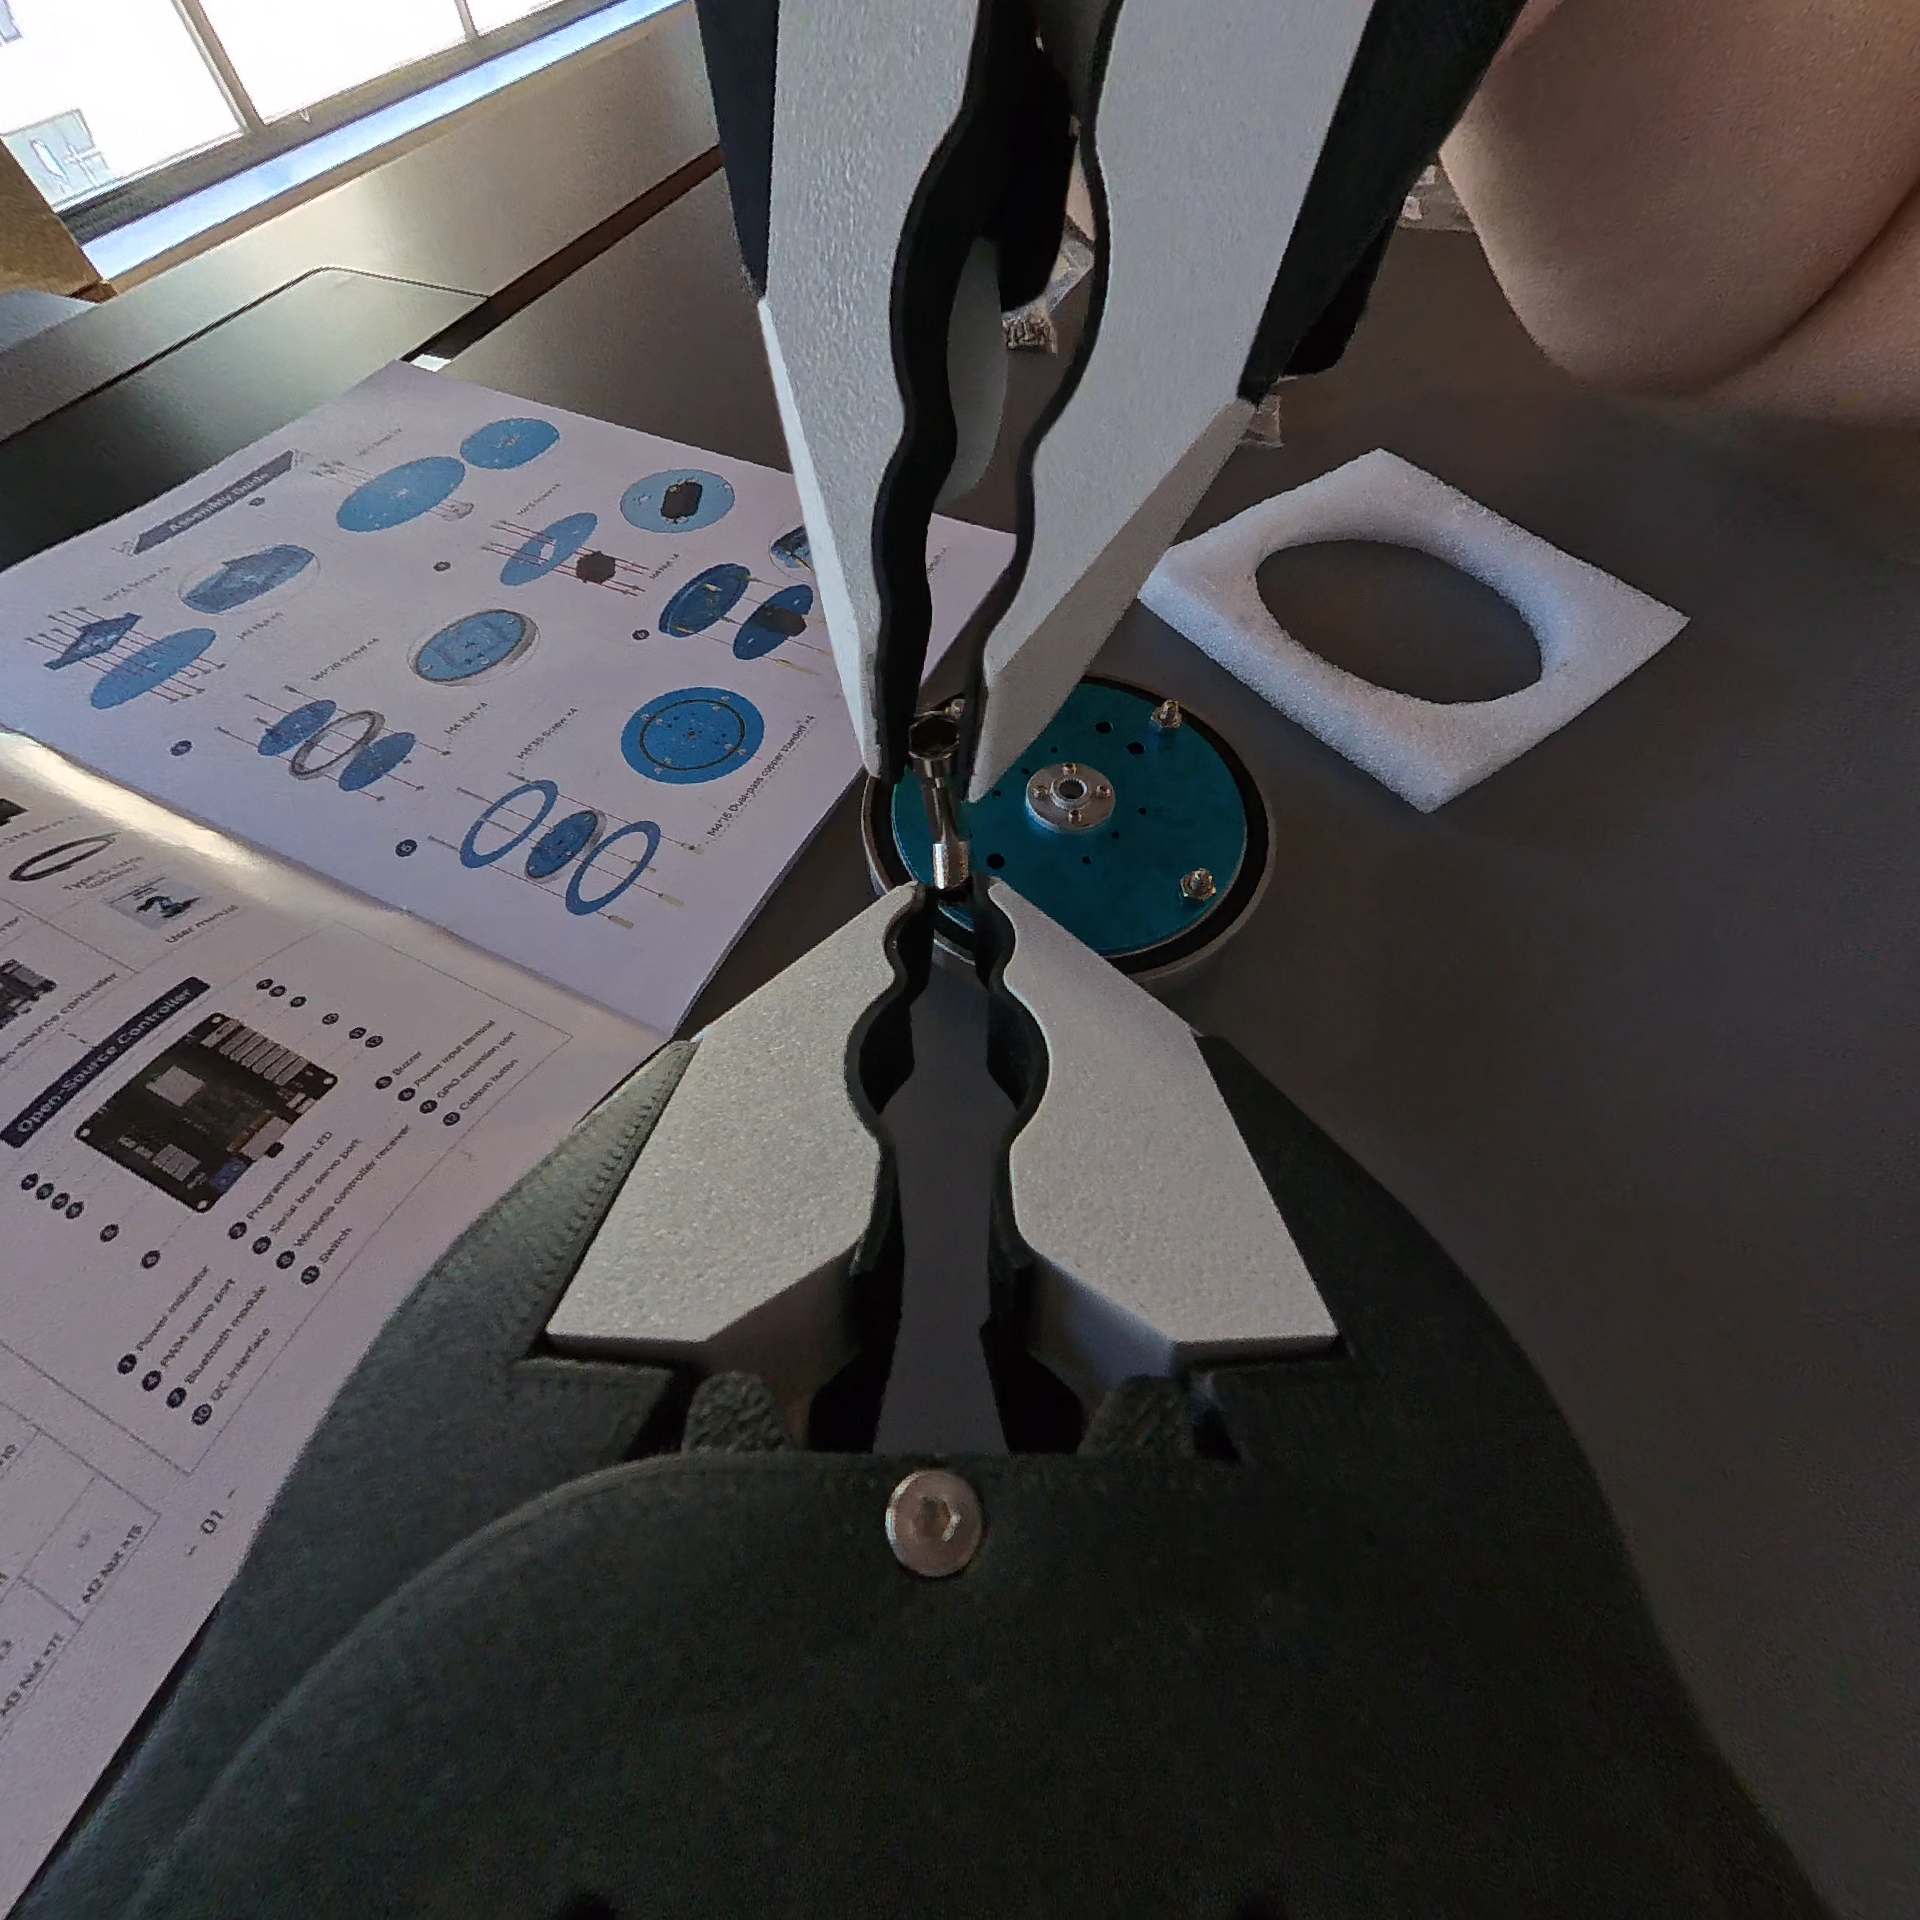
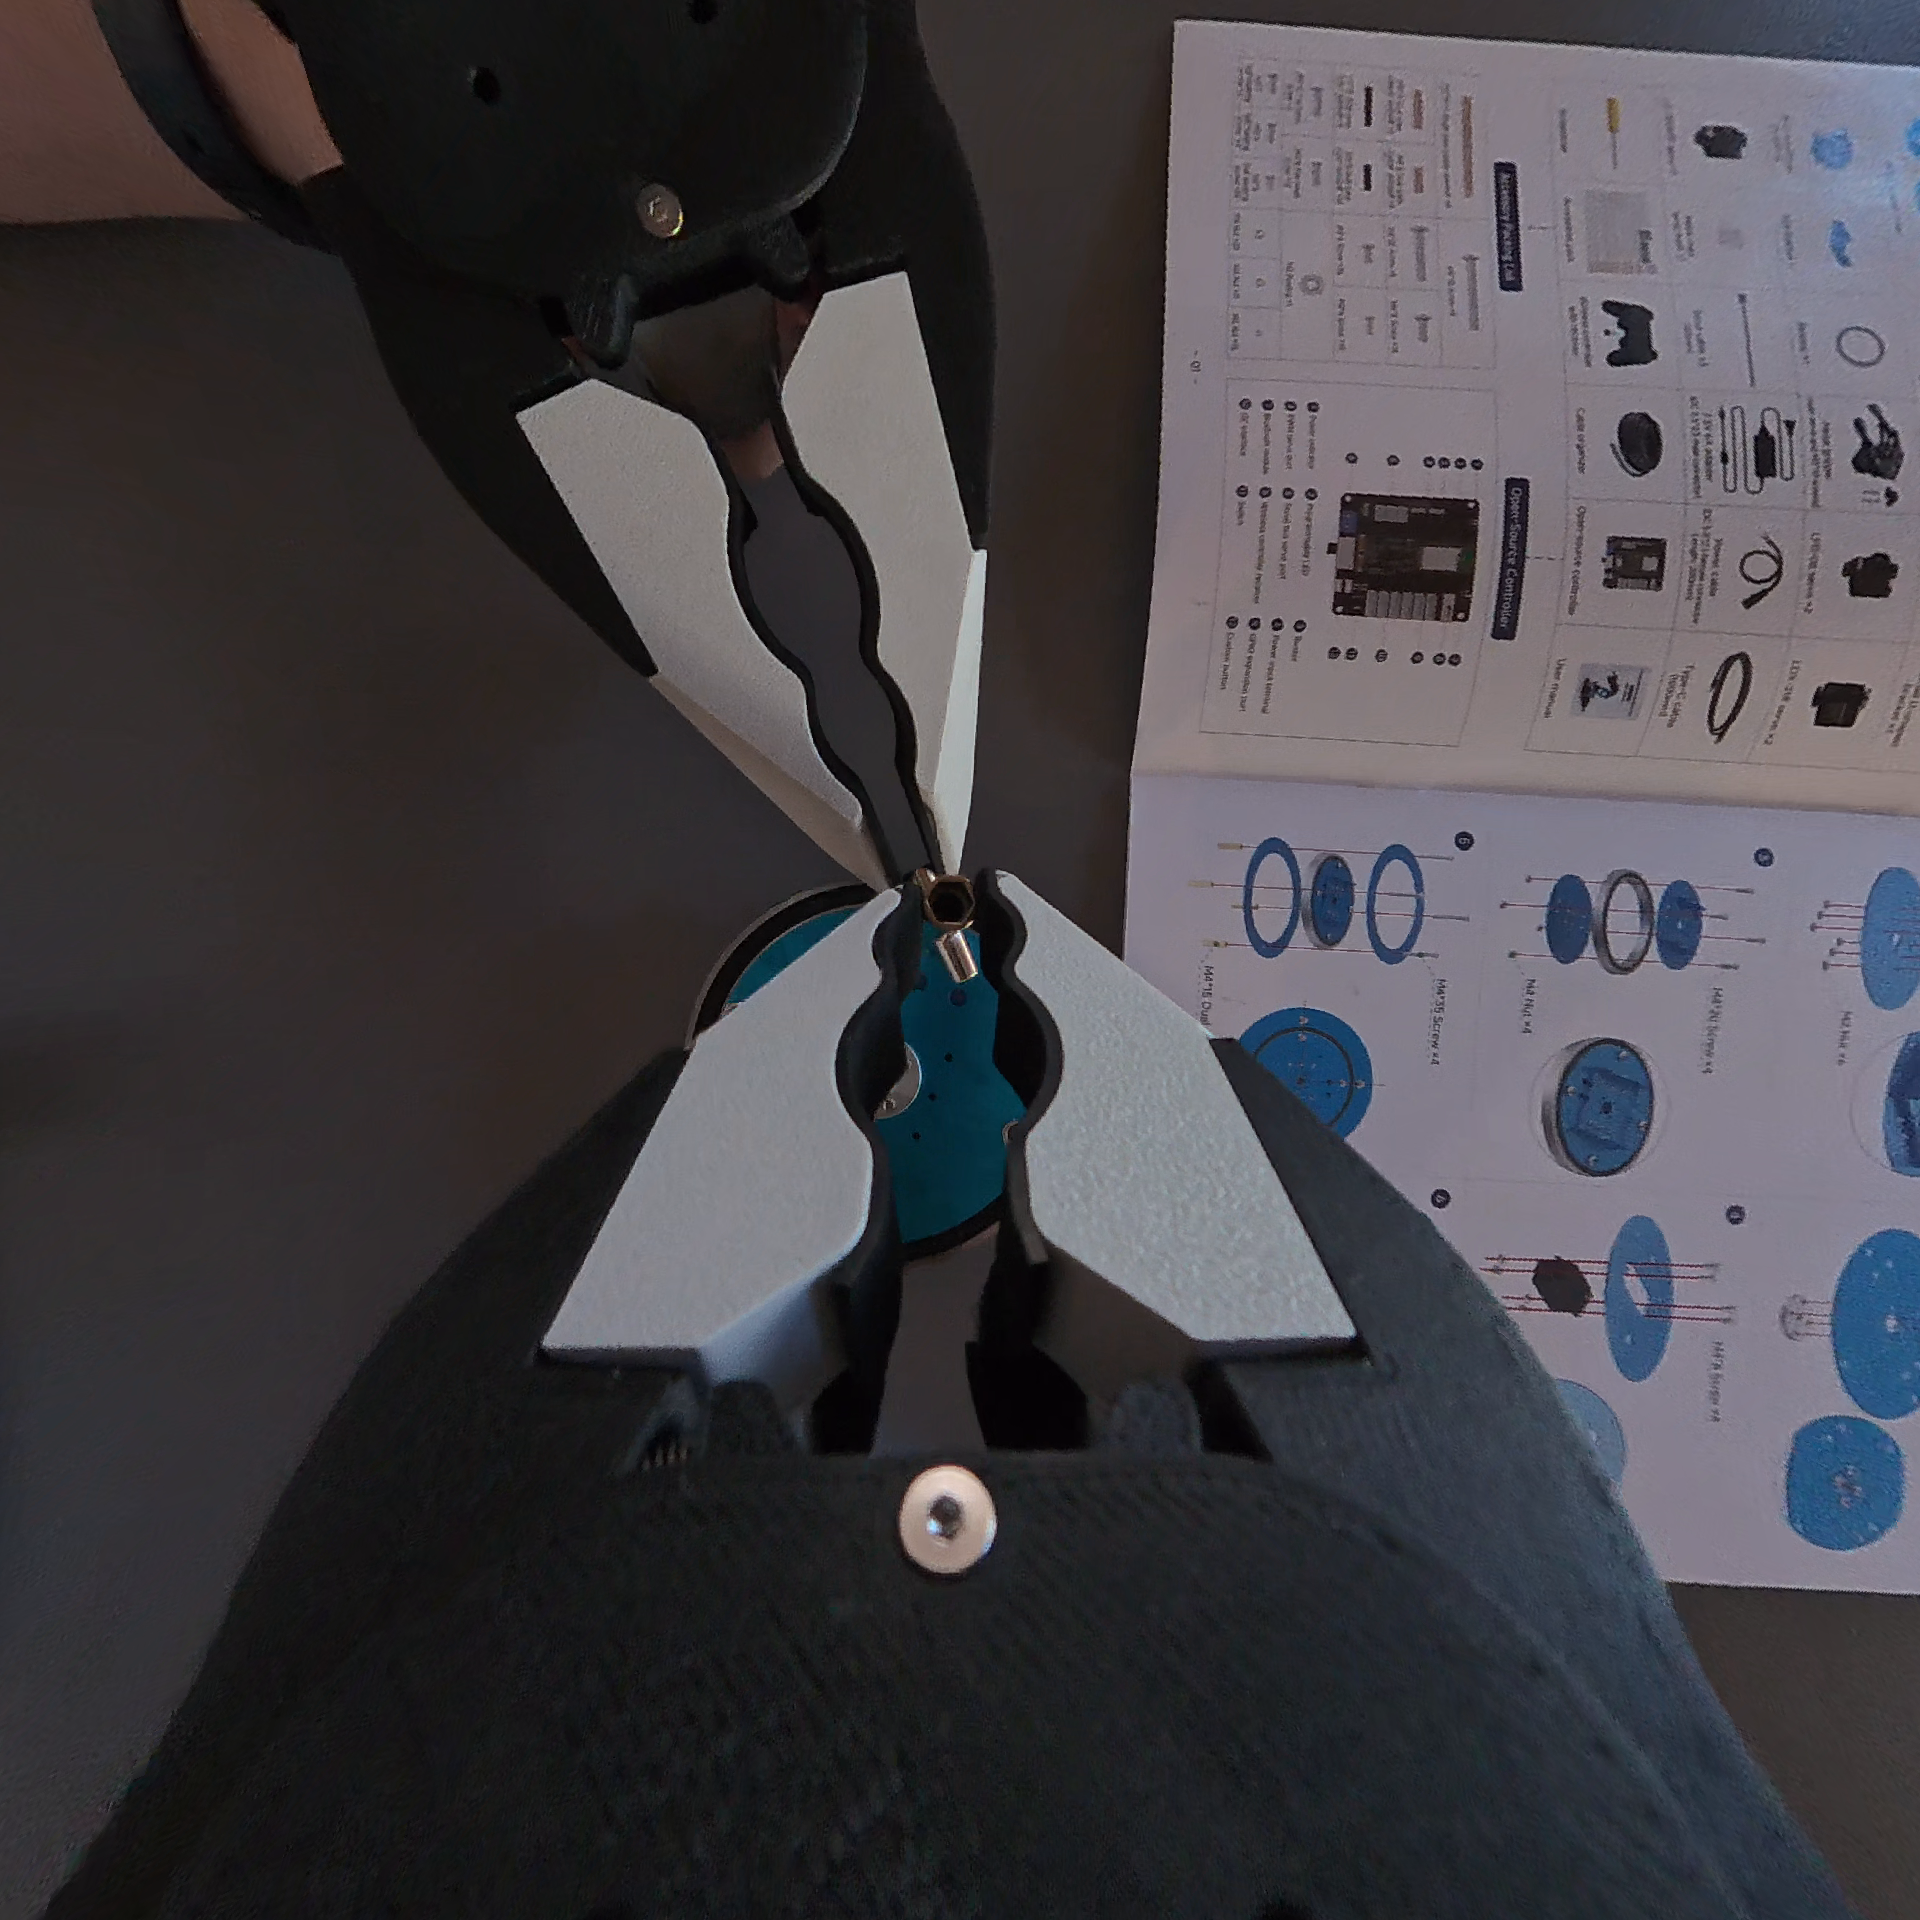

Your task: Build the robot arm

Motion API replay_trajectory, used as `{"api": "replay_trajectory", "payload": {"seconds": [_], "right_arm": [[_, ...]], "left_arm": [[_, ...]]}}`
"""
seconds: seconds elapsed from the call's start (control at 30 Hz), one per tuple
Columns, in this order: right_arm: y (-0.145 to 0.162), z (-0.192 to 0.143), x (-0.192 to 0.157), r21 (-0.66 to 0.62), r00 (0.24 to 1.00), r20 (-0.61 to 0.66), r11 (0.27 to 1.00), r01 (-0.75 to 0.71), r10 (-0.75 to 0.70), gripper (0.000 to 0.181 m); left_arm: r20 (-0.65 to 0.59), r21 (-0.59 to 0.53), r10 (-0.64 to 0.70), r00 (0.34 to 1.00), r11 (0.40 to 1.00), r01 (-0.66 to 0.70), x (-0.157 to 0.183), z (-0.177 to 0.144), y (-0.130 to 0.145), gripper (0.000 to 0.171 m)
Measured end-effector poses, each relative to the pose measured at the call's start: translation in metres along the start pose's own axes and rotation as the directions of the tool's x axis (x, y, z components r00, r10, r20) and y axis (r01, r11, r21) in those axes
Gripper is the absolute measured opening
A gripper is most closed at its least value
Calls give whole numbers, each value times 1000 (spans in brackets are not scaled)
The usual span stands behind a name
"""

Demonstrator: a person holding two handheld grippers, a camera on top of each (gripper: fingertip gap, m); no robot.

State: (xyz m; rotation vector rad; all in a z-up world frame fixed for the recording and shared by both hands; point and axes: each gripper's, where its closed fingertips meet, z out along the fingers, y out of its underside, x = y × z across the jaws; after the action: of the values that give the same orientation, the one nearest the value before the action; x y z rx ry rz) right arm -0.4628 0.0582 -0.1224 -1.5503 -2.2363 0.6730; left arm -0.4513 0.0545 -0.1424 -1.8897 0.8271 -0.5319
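Note:
A round blue plate [image 1: 1101,883] in a grey ring lies flat on the dark table; it also shows in the right wrist view [image 2: 940,1164]. A slim metal hex standoff [image 1: 940,805] stands upright near the plate's near edge. My right gripper [image 2: 948,891] comes down from above and is shut on the standoff's hex top [image 2: 948,902]; it also shows in the left wrist view [image 1: 930,779]. My left gripper [image 1: 954,894] is closed to a narrow slit with nothing seen in it. Its tips sit at the plate's edge, just by the standoff's base, and show in the right wrist view [image 2: 916,871].
An open instruction booklet [image 1: 416,727] lies left of the plate, also in the right wrist view [image 2: 1507,727]. A white foam square with an oval hole [image 1: 1455,748] lies to the right. Two short brass posts [image 1: 1200,883] and a silver hub [image 1: 1070,795] sit on the plate. A person's arm [image 1: 1714,208] is at upper right. Both grippers' tips are close together, under 4 cm apart. The left tips stand about 4 cm off the silver hub [image 1: 1070,795].

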Motion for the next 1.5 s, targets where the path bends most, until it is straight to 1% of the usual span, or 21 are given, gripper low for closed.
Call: {"api": "replay_trajectory", "payload": {"seconds": [0.13,0.33,0.4,0.5,0.63,0.73,0.77,0.83,0.9,0.93,0.97,1.0,1.1,1.13,1.2,1.23,1.27,1.3,1.37,1.43,1.5], "right_arm": [[3,-2,1,-18,1000,-8,1000,-12,11,10],[1,-1,1,8,999,-45,1000,-20,21,10],[1,-3,2,23,999,-46,999,-27,29,10],[-2,-9,5,64,998,-41,997,-49,52,10],[-14,-27,7,186,996,-1,978,-93,94,9],[-30,-43,3,342,998,27,938,-65,59,9],[-34,-47,2,387,998,32,920,-69,62,9],[-43,-56,-1,485,993,88,867,-113,80,8],[-52,-65,-1,566,978,172,802,-193,114,9],[-55,-68,-2,588,967,221,774,-235,126,9],[-57,-69,-3,601,958,257,755,-263,130,9],[-58,-70,-3,612,952,277,741,-279,130,9],[-57,-71,-6,604,923,365,723,-336,124,9],[-55,-70,-7,591,917,383,734,-335,111,9],[-44,-63,-11,526,924,375,804,-279,76,9],[-39,-59,-13,496,937,345,838,-228,52,12],[-36,-56,-13,476,955,295,863,-170,26,23],[-35,-54,-14,458,970,243,882,-107,-9,29],[-31,-47,-18,389,987,138,921,28,-88,29],[-27,-40,-18,300,986,36,943,143,-161,30],[-21,-33,-26,222,973,25,950,218,-229,22]], "left_arm": [[5,6,-4,1000,1000,4,0,1,-1,6],[7,6,-14,1000,1000,14,-1,1,-1,6],[2,27,-22,1000,999,22,0,0,-4,11],[-26,66,-62,998,996,64,1,-5,-11,22],[-32,113,-96,995,989,99,-2,-12,-15,24],[-62,217,-139,988,965,150,1,-18,-32,28],[-78,268,-153,985,949,169,2,-22,-41,28],[-89,362,-170,981,912,191,2,-33,-56,24],[-68,436,-132,989,888,148,3,-44,-67,16],[-29,446,-113,993,888,114,1,-48,-70,9],[11,452,-102,995,888,86,-1,-52,-72,7],[25,452,-94,995,889,72,-1,-55,-74,6],[9,416,-100,995,905,87,3,-57,-75,6],[-3,390,-106,994,916,99,5,-57,-74,6],[-42,310,-130,991,941,136,10,-54,-68,6],[-60,270,-150,987,949,161,12,-52,-65,6],[-75,242,-162,984,954,175,14,-51,-63,6],[-83,224,-164,983,958,179,17,-50,-61,6],[-87,186,-163,983,966,177,20,-45,-57,6],[-88,126,-146,985,980,156,25,-39,-50,6],[-76,76,-113,991,990,119,28,-34,-43,6]]}}
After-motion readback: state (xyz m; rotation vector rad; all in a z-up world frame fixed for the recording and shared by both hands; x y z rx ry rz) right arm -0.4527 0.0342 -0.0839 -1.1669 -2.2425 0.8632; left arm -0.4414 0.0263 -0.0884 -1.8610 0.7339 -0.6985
